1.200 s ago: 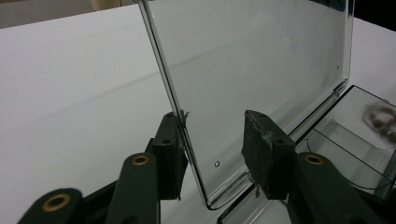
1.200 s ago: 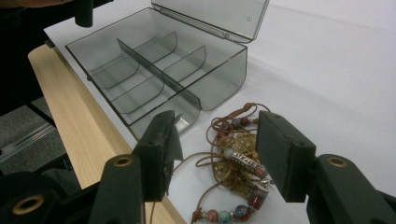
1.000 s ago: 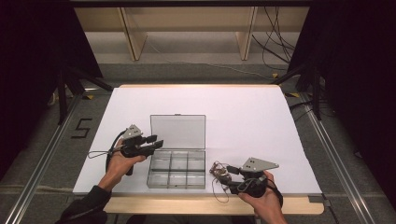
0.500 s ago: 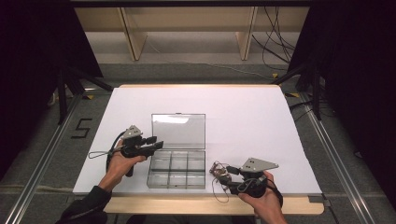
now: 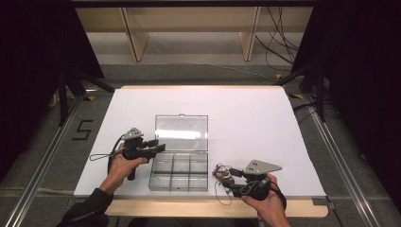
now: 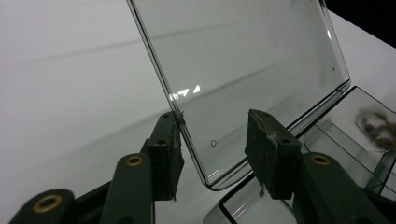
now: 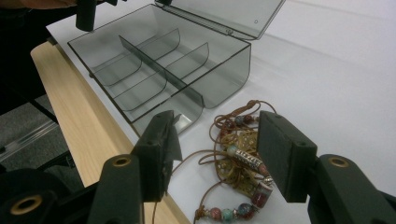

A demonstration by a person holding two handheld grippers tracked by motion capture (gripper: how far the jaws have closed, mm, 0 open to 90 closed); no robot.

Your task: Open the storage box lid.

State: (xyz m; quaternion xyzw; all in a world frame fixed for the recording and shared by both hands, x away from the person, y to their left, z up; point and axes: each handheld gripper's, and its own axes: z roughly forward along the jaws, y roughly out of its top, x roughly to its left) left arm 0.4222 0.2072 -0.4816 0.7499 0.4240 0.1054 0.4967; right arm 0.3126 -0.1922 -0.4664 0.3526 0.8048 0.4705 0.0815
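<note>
Necklace of brown cord and beads (image 7: 238, 161) looks limp, light, tangly; right hand-held gripper (image 7: 217, 140) is spread around it; pinch the bunched middle.

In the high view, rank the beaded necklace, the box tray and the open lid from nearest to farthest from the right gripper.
1. Beaded necklace, just left of the right gripper.
2. Box tray, farther left.
3. Open lid, beyond the tray, toward the table's far side.
</note>
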